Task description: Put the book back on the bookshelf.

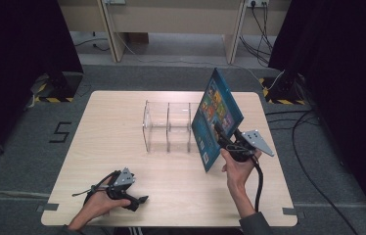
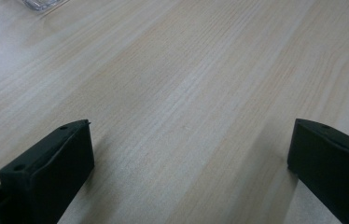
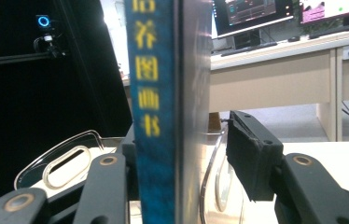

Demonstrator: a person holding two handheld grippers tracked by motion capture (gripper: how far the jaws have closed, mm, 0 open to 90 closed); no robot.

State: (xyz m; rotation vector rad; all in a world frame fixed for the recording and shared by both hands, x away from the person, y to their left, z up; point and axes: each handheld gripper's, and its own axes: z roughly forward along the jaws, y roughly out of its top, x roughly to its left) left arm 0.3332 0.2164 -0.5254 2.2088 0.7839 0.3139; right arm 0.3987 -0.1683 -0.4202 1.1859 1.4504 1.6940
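Floor mark (image 1: 61,132) reads "5" (book spine (image 3: 150,93): 培养图画书).

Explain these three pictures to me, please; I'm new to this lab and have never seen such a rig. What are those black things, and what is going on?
There is no machine here: a person holds a hand tool with two black jaws in each hand. The wide picture comes from a camera fixed above the light wooden table. The other two come from cameras riding on each tool, looking along its jaws. On the table stands a clear plastic rack with compartments. The left gripper sits low near the table's front edge, jaws open over bare wood, holding nothing. The right gripper is at a thin blue picture book with yellow lettering on its spine, which stands tilted at the rack's right end. The book sits between the jaws, but one pad stands clear of it, so it isn't clamped.
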